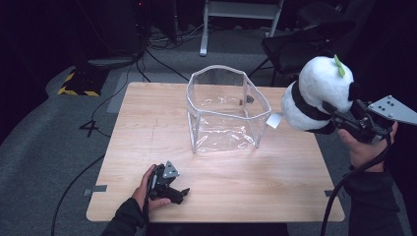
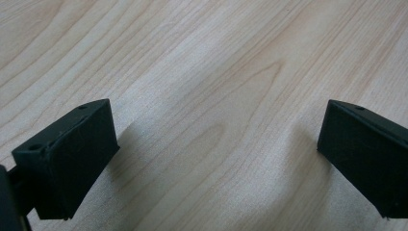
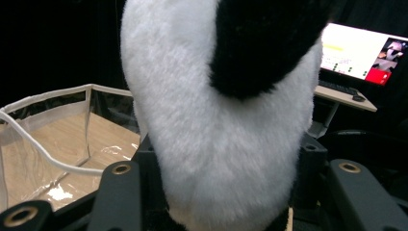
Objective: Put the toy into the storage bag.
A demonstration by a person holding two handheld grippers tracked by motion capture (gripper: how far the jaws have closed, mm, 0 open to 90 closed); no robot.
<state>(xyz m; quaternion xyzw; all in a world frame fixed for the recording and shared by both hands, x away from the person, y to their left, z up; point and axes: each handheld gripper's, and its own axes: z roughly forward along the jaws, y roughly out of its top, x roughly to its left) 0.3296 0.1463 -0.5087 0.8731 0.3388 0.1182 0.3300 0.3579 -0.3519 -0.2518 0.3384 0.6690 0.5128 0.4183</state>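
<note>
A wooden counter (image 1: 147, 147) fills the middle of the high view, on grey floor (image 1: 39, 147). A yellow-black striped block (image 1: 78, 81) sits at upper left, a chair (image 1: 295, 46) at upper right. A lit monitor (image 3: 363, 53) glows at the right gripper view's upper right.

The panda (image 3: 216, 125) squeezed between the right gripper's (image 1: 339, 118) matt black plastic jaws is fuzzy white-and-black plush, the bin (image 1: 223, 110) off to their left is glossy see-through plastic film with white cloth-like edging, and the table (image 2: 207, 67) under the left gripper's jaws is smooth, satiny light wood grain.
</note>
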